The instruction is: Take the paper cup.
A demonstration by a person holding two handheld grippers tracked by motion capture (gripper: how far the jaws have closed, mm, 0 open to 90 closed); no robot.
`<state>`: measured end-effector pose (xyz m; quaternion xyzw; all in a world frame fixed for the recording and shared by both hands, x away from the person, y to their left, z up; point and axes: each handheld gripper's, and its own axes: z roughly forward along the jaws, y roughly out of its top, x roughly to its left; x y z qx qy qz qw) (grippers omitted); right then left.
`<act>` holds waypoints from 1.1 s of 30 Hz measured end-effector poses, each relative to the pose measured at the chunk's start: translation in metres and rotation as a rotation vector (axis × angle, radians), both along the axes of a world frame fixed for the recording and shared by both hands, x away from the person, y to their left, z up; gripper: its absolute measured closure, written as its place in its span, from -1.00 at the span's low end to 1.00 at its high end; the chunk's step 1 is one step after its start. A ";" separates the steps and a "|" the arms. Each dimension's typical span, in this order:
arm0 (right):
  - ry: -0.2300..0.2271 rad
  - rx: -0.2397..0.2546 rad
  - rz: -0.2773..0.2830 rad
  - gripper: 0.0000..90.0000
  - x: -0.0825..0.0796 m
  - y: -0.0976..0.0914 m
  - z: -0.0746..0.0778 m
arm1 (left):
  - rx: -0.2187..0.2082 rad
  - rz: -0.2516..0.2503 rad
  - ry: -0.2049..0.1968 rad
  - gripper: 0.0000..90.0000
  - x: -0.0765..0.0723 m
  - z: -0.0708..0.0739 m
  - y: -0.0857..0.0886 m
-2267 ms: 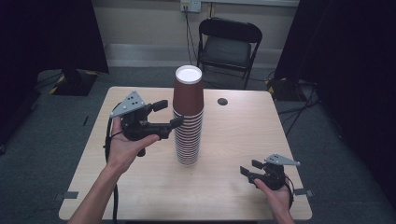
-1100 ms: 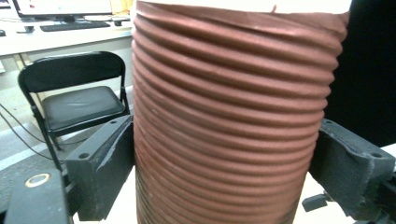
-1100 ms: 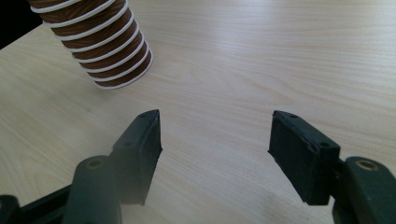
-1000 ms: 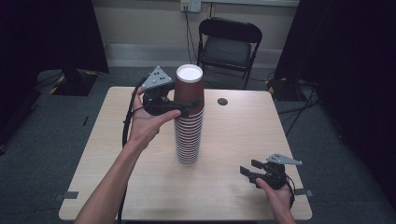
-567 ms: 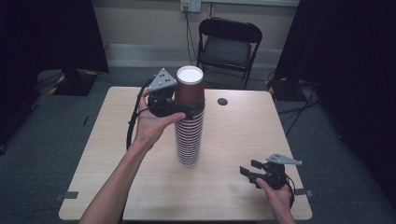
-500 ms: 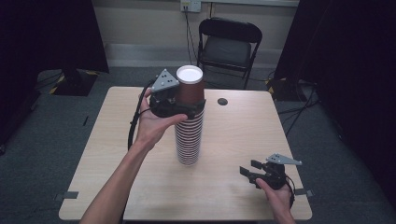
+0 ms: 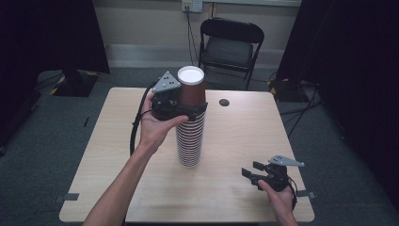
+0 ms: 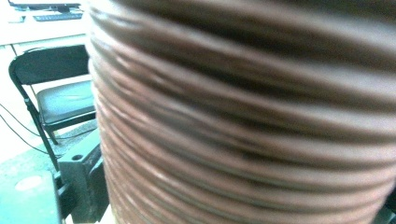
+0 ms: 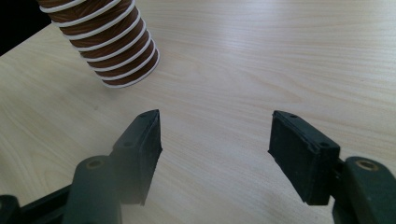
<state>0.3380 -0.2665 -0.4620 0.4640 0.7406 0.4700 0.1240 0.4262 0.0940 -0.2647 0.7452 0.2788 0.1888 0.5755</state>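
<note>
At the cup stack [image 7: 190,120], left gripper [image 7: 188,109] raised, forearm outstretched

A black folding metal chair [image 7: 230,44] with a padded seat is set just behind the far edge of the light wooden table [image 7: 244,127]. A small round black disc [image 7: 224,102] is seen lying on the tabletop near that edge. A white wall socket [image 7: 192,5] is mounted above the chair.

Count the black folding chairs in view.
1. A black folding metal chair stands on the floor behind the table's far edge, facing it; the left gripper view catches it too. Others may be hidden by darkness.
</note>
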 end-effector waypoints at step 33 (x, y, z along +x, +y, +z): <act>-0.003 -0.011 0.003 -0.24 0.000 0.000 0.000 | -0.054 0.047 -0.031 -0.77 -0.007 0.024 0.001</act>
